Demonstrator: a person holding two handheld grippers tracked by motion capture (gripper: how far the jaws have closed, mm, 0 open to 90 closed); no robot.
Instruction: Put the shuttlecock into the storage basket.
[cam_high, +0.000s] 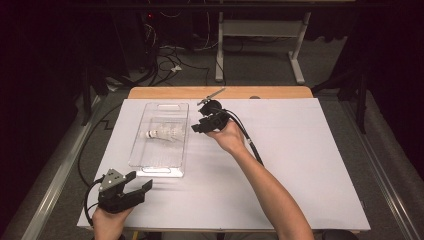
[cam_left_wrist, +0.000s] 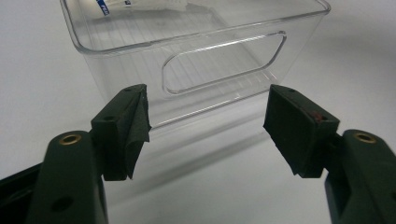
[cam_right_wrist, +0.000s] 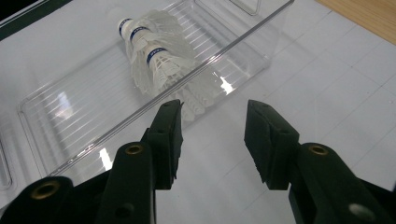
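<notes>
two grippers up, one per hand. my right gripper (cam_high: 196, 128) sits just beside the right long wall of the clear bin (cam_high: 141, 150), near its far half. forearm reaches in diagonally from the bottom edge of the high view, wrist bent so the jaws point left toward the bin. jaws about half apart, nothing between the pads; in the right gripper view they straddle bare white table (cam_right_wrist: 327, 84) just outside the wall.

my left gripper (cam_high: 141, 186) rests at the near left corner of the table, hand low at the edge, jaws aimed at the bin's near end wall with its cut-out handle (cam_left_wrist: 224, 60). jaws wide apart, nothing held, short of the bin.

one bin, lying lengthwise away from me, left of table centre. shuttlecocks (cam_right_wrist: 159, 63) lie inside it at the middle, nested together on their side, cork end toward the left wall. i count two blue-banded corks; can't tell if more are nested in.
</notes>
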